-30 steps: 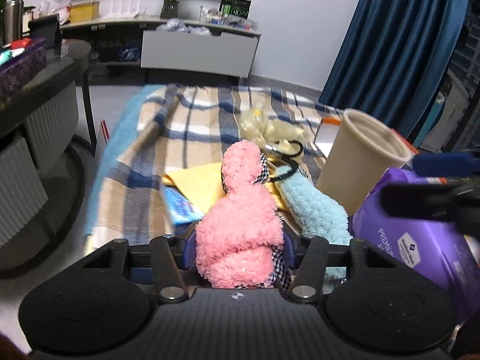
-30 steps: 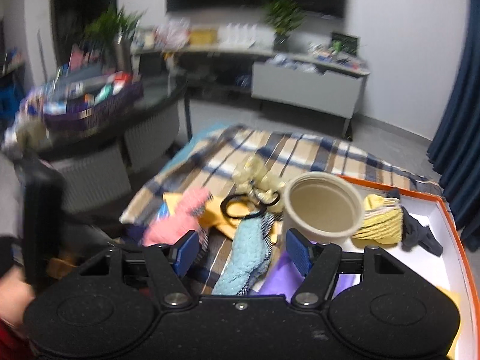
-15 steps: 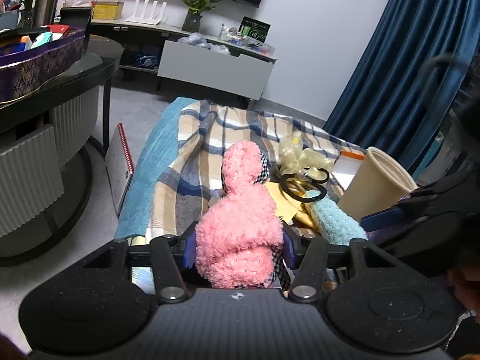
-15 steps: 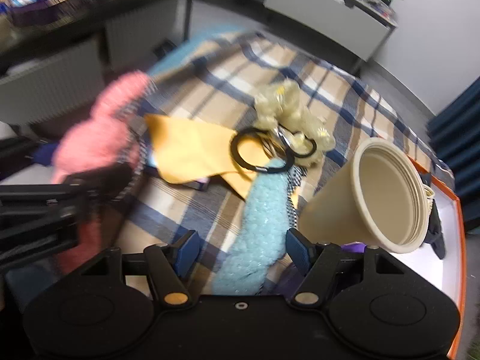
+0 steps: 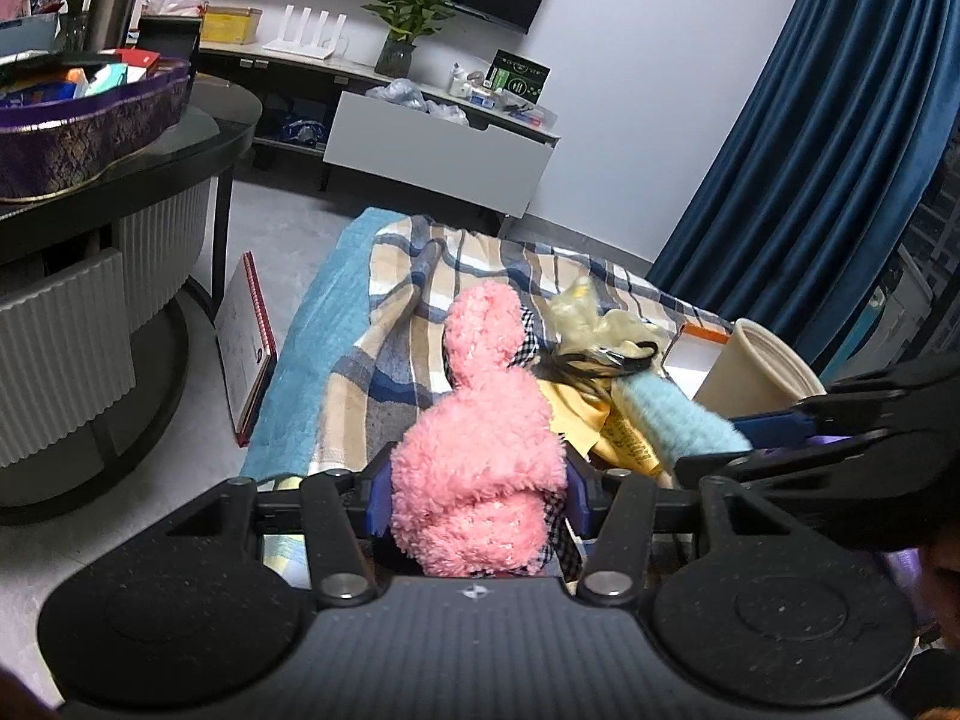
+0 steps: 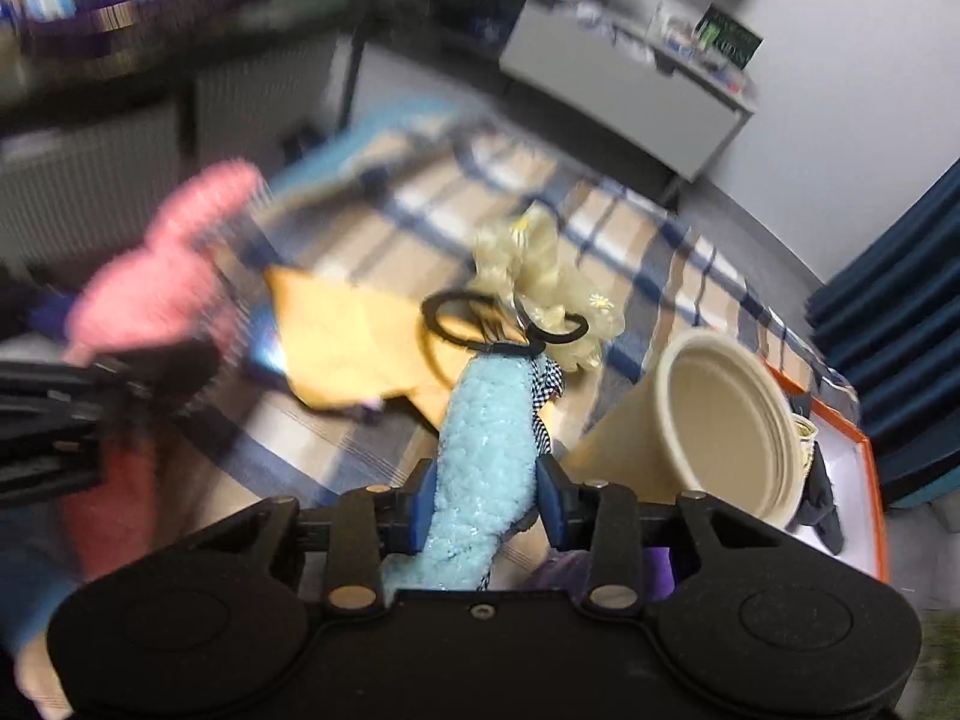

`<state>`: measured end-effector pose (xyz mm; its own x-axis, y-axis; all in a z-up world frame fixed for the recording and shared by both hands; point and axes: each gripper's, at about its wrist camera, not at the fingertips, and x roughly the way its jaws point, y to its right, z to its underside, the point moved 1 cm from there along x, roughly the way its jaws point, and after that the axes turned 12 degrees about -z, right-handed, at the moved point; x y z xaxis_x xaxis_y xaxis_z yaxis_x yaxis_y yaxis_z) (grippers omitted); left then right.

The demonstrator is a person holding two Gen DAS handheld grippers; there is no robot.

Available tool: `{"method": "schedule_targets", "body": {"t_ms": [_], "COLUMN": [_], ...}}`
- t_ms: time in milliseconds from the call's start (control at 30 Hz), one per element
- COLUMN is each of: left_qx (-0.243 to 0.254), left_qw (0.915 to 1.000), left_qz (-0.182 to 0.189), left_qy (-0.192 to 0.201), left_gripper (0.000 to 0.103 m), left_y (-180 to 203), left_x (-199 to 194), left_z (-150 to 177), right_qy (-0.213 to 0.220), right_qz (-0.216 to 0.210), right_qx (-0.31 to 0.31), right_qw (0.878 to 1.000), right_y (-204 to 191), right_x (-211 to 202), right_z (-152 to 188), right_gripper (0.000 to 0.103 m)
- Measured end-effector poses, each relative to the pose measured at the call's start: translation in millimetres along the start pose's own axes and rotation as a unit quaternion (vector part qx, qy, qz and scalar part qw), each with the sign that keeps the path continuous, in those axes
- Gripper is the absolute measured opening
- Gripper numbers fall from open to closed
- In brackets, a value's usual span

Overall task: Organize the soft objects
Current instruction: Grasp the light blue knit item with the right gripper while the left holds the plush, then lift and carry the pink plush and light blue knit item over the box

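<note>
Pink fluffy toy [image 5: 477, 456] squeezed between left gripper [image 5: 477, 495] jaws, lifted over plaid blanket [image 5: 414, 276]; bare floor off to the left. Blue fluffy toy [image 6: 486, 468] between right gripper [image 6: 486, 501] jaws, closing, pads touching both sides; paper cup [image 6: 708, 420] just beside, orange-edged box [image 6: 864, 480] behind.

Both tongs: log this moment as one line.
left tongs: shut on pink plush | right tongs: closing around blue plush | beige cup: tipped, beside blue plush
</note>
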<state>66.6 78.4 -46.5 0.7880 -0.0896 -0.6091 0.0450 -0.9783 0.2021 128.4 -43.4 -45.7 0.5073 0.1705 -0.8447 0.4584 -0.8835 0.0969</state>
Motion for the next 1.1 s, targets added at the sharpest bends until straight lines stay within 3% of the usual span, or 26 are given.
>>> {"method": "schedule_targets", "body": {"t_ms": [233, 367, 633, 1100], "left_qx": [0.006, 0.005, 0.033, 0.076], "left_qw": [0.9999, 0.9998, 0.9975, 0.9915], "left_qz": [0.004, 0.001, -0.033, -0.065], "left_qy": [0.012, 0.021, 0.053, 0.083], "left_gripper": [0.054, 0.054, 0.054, 0.054], "left_y": [11.4, 17.4, 42.3, 81.6], "left_x": [-12.0, -24.3, -48.9, -81.0], "left_z": [-2.4, -6.1, -23.7, -35.8], "right_qy": [0.092, 0.123, 0.217, 0.273], "right_qz": [-0.099, -0.101, -0.119, -0.112], "right_qx": [0.069, 0.074, 0.099, 0.139], "right_qw": [0.988, 0.984, 0.964, 0.945], "right_y": [13.2, 13.1, 17.0, 35.5], "right_x": [-64.9, -82.4, -115.8, -138.7], "right_z": [9.9, 17.7, 34.4, 50.8], "right_gripper": [0.043, 0.043, 0.043, 0.043]}}
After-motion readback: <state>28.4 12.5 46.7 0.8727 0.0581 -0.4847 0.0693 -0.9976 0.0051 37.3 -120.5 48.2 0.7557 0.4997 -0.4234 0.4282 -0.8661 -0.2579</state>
